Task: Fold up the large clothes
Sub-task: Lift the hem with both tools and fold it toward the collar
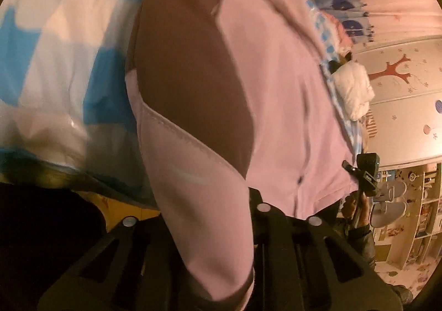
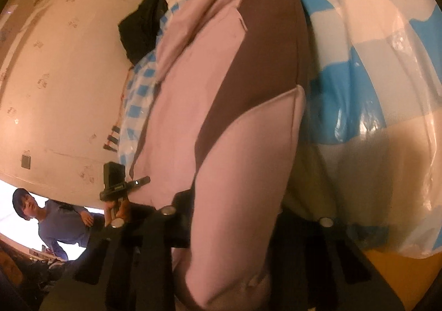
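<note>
A large pink garment with brown panels [image 1: 248, 89] is held up off the blue-and-white checked bed cover [image 1: 55, 34]. It fills the middle of both views, also in the right wrist view [image 2: 221, 117]. My left gripper [image 1: 221, 255] is shut on a pink fold of the garment that runs down between its fingers. My right gripper [image 2: 229, 255] is shut on another pink fold of the same garment. The fingertips of both are hidden by the cloth. The right gripper shows in the left view [image 1: 362, 172], and the left gripper shows in the right view [image 2: 118, 183].
The checked cover under clear plastic [image 2: 373, 89] spreads beneath the garment. A white bundle [image 1: 353, 89] and a dark cloth [image 2: 143, 31] lie at the bed's edge. Shelves [image 1: 414, 214] stand by the wall. A person [image 2: 55, 217] sits low at the left.
</note>
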